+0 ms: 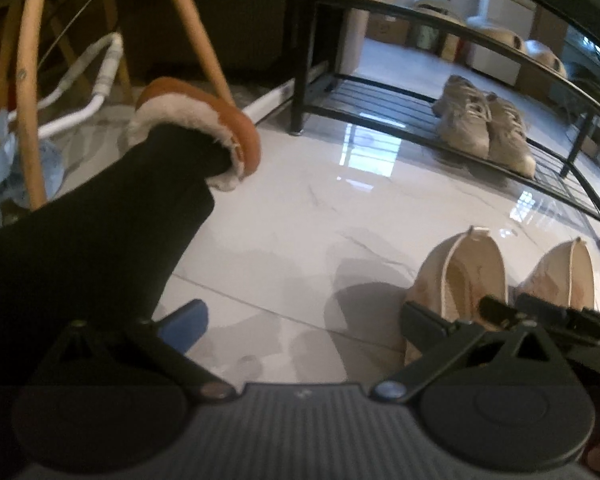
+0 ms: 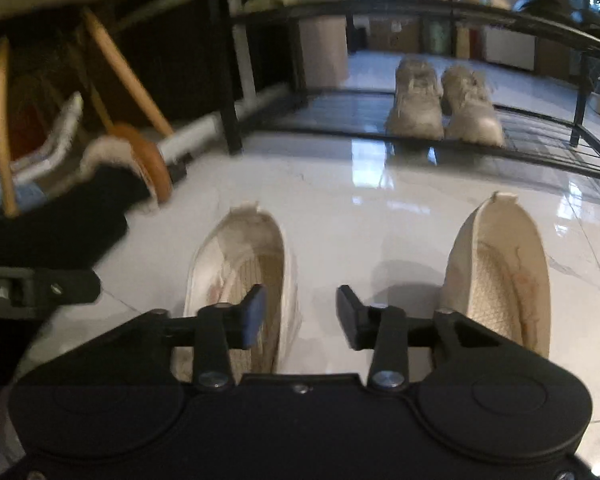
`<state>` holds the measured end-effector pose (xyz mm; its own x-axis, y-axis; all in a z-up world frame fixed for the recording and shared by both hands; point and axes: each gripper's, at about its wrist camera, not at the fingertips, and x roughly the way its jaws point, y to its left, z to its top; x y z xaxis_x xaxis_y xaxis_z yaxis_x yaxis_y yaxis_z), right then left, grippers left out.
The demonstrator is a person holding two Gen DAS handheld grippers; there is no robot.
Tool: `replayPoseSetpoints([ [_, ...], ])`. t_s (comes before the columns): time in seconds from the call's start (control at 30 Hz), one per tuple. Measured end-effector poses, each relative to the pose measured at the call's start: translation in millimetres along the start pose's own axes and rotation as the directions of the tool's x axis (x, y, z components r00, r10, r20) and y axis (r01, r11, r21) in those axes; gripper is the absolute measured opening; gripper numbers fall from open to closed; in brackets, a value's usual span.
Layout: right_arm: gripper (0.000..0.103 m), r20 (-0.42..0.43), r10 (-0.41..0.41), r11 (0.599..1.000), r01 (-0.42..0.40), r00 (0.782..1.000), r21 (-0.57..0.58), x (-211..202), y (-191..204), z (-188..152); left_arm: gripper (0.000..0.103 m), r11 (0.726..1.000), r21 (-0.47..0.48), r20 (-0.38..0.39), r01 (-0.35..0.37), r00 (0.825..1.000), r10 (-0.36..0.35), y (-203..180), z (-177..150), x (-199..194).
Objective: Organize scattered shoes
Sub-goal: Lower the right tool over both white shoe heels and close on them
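Observation:
Two cream slip-on shoes lie heel-away on the white tile floor. In the right wrist view the left shoe (image 2: pixel 240 280) lies under my left finger and the right shoe (image 2: pixel 496 280) lies to the right. My right gripper (image 2: pixel 300 314) is open and empty, low over the floor between them. My left gripper (image 1: pixel 300 316) is open wide and empty, left of the same shoes (image 1: pixel 460 276). A pair of beige sneakers (image 1: pixel 480 128) stands on the lowest shelf of the black shoe rack (image 1: pixel 380 120), also seen in the right wrist view (image 2: pixel 444 100).
A person's leg in black trousers wears a brown fur-lined slipper (image 1: pixel 204 124) at the left, by wooden chair legs (image 1: pixel 196 28). The right gripper (image 1: pixel 552 316) shows in the left wrist view. More shoes sit on the rack's upper shelf (image 1: pixel 440 16).

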<state>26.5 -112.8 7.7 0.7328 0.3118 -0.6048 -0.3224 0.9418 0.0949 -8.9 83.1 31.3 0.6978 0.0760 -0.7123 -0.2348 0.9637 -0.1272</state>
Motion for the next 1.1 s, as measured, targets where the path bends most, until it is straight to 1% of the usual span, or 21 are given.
replayPoseSetpoints([
  [0.03, 0.050, -0.008, -0.002, 1.000, 0.002, 1.000, -0.018, 3, 4, -1, 0.102, 1.000, -0.013, -0.006, -0.003, 1.000, 0.002, 2, 0, 2],
  [0.07, 0.031, -0.017, -0.003, 0.999, 0.003, 1.000, -0.036, 5, 7, -1, 0.102, 1.000, -0.023, -0.011, -0.006, 1.000, 0.005, 4, 0, 3],
  [0.1, 0.016, -0.028, -0.014, 0.999, 0.012, 1.000, -0.053, 8, 10, -2, 0.102, 0.999, -0.032, -0.016, -0.009, 1.000, 0.009, 5, 0, 5],
  [0.13, 0.006, -0.042, -0.032, 0.997, 0.029, 0.999, -0.070, 10, 13, -2, 0.102, 0.999, -0.036, -0.021, -0.012, 1.000, 0.011, 6, 0, 7],
  [0.2, 0.004, -0.054, -0.051, 0.997, 0.049, 0.997, -0.054, 12, 12, -1, 0.102, 0.999, -0.040, -0.027, -0.015, 1.000, 0.014, 7, 0, 9],
  [0.33, 0.004, -0.016, -0.122, 0.991, 0.120, 0.992, -0.064, 3, 7, -1, 0.102, 0.999, -0.040, -0.025, -0.008, 1.000, 0.006, 7, -1, 9],
  [0.4, 0.004, -0.013, -0.163, 0.986, 0.162, 0.987, -0.043, 2, -3, 0, 0.102, 0.999, -0.039, -0.029, -0.006, 1.000, 0.005, 7, -1, 9],
  [0.5, 0.004, -0.019, -0.216, 0.976, 0.216, 0.976, 0.009, 3, -27, 3, 0.102, 0.999, -0.036, -0.037, -0.007, 0.999, 0.006, 6, -2, 10],
  [0.6, 0.004, -0.014, -0.246, 0.969, 0.246, 0.969, 0.018, 2, -49, 6, 0.102, 1.000, -0.027, -0.039, -0.009, 0.999, 0.008, 5, -2, 10],
  [0.73, 0.004, 0.003, -0.232, 0.973, 0.232, 0.973, -0.012, 2, -66, 11, 0.102, 1.000, -0.016, -0.043, -0.013, 0.999, 0.013, 4, -3, 11],
  [0.8, 0.007, 0.035, -0.182, 0.983, 0.181, 0.983, 0.035, -10, -73, 14, 0.102, 1.000, -0.017, -0.045, -0.019, 0.999, 0.019, 4, -3, 12],
  [0.83, 0.011, 0.054, -0.151, 0.987, 0.148, 0.987, 0.065, -17, -76, 16, 0.102, 1.000, -0.021, -0.045, -0.023, 0.999, 0.022, 5, -3, 11],
  [0.9, 0.027, 0.101, -0.094, 0.990, 0.083, 0.990, 0.115, -34, -83, 19, 0.102, 0.999, -0.037, -0.047, -0.024, 0.999, 0.022, 8, -3, 12],
  [0.93, 0.050, 0.131, -0.085, 0.990, 0.069, 0.988, 0.122, -44, -86, 18, 0.102, 0.999, -0.045, -0.051, -0.024, 0.998, 0.021, 9, -3, 13],
  [0.97, 0.066, 0.146, -0.090, 0.990, 0.073, 0.985, 0.117, -52, -88, 16, 0.102, 0.998, -0.053, -0.057, -0.023, 0.998, 0.020, 9, -3, 14],
  [1.0, 0.066, 0.135, -0.094, 0.992, 0.080, 0.986, 0.100, -55, -89, 12, 0.102, 0.998, -0.056, -0.064, -0.022, 0.998, 0.019, 9, -3, 15],
  [1.1, 0.065, 0.053, -0.095, 0.995, 0.093, 0.994, 0.035, -56, -90, -4, 0.102, 0.999, -0.030, -0.075, -0.015, 0.997, 0.013, 2, -4, 19],
])
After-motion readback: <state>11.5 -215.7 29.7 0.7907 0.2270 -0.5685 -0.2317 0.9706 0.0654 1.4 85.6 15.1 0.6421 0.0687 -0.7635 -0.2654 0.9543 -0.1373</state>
